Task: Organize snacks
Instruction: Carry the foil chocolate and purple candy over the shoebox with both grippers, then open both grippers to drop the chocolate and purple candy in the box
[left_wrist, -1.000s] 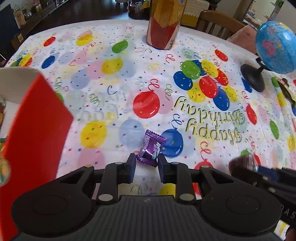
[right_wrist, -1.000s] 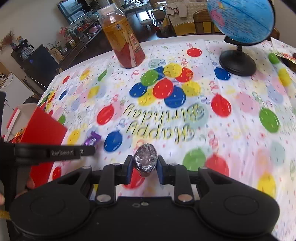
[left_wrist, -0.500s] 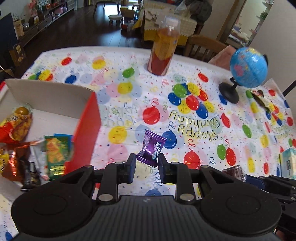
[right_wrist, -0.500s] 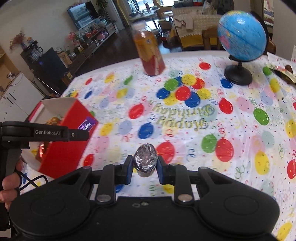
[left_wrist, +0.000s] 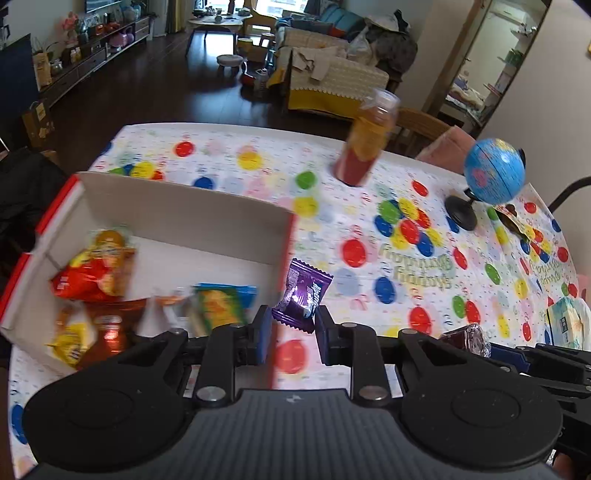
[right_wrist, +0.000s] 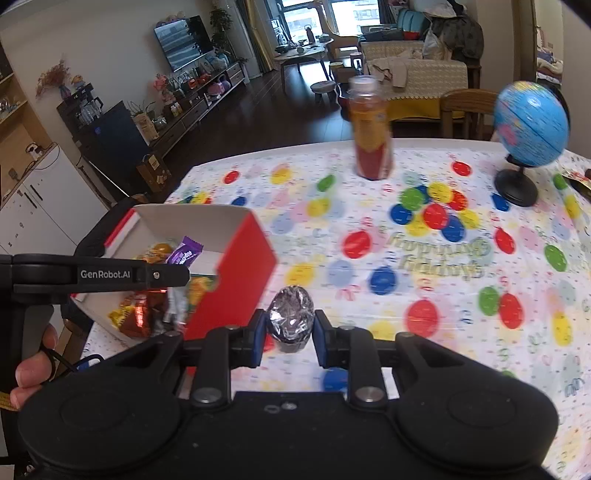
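My left gripper (left_wrist: 291, 334) is shut on a purple wrapped candy (left_wrist: 303, 293), held in the air over the right wall of the red and white box (left_wrist: 177, 210). Several snack packets (left_wrist: 92, 269) lie inside the box. My right gripper (right_wrist: 288, 338) is shut on a silver foil-wrapped sweet (right_wrist: 291, 317), above the tablecloth just right of the box (right_wrist: 236, 266). In the right wrist view the left gripper (right_wrist: 173, 275) and its purple candy (right_wrist: 184, 253) hang over the open box. The foil sweet (left_wrist: 474, 338) also shows low at the right of the left wrist view.
A balloon-print birthday tablecloth (right_wrist: 424, 258) covers the table. A tall orange-and-red drink bottle (right_wrist: 371, 136) stands at the back, and a blue globe (right_wrist: 530, 125) on a black stand at the back right. A tissue pack (left_wrist: 567, 321) lies at the right edge. A hand (right_wrist: 31, 365) grips the left tool.
Both grippers rose and shifted left toward the box, each keeping its sweet. The open box and its snacks came into view, and the purple candy now hangs at its right wall.
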